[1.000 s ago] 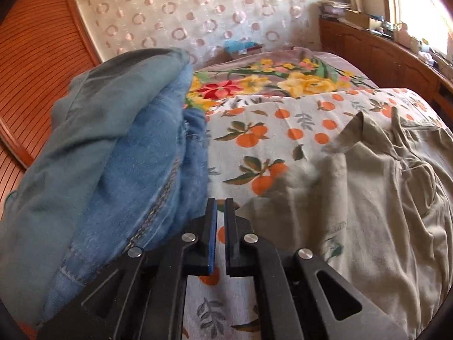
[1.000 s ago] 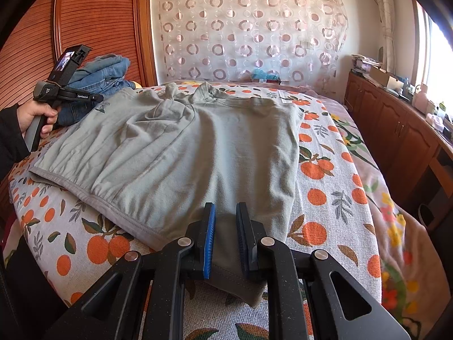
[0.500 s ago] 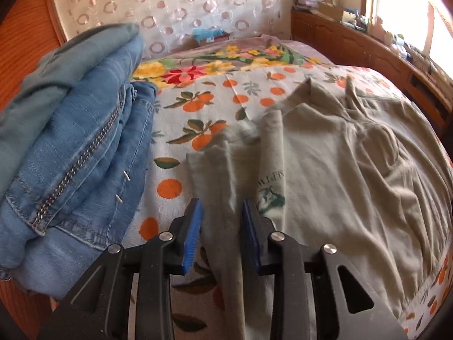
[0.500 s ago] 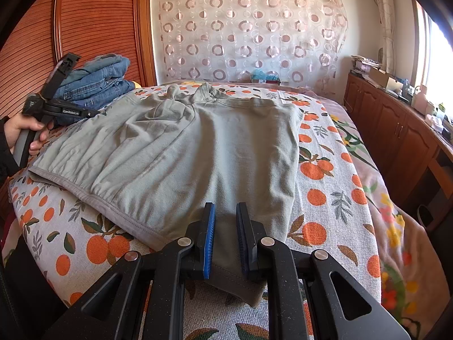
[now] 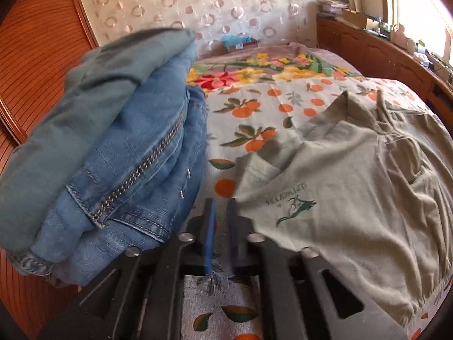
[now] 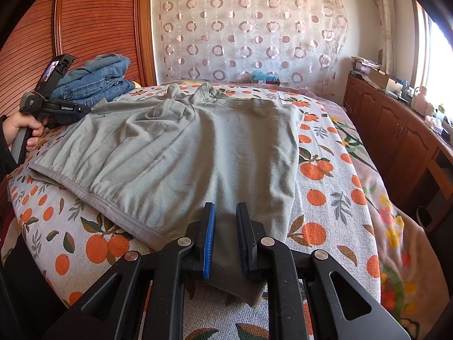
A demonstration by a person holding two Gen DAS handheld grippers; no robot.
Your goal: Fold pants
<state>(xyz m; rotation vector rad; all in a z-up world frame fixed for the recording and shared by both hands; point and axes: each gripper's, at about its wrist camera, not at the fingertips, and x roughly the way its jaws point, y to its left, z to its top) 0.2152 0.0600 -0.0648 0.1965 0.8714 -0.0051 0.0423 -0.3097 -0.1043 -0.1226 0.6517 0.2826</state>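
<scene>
Grey-green pants lie spread flat on the orange-print bedspread, with a green logo near one side. My right gripper is at the near corner of the pants, shut on a fold of the cloth that runs between its blue pads. My left gripper hovers over bare bedspread, just left of the pants' edge and beside the jeans. Its jaws are closing with a narrow gap and nothing between them. In the right wrist view the left gripper shows at the far left, held in a person's hand.
A stack of folded blue jeans sits on the bed's far left corner, against a reddish wooden wardrobe. A low wooden cabinet with clutter runs along the right under the window. A flowered blanket and a circle-pattern curtain lie beyond.
The left gripper opened over the pants' side edge, then slid off it toward the jeans, and its jaws have narrowed again with nothing in them. The right gripper has not moved.
</scene>
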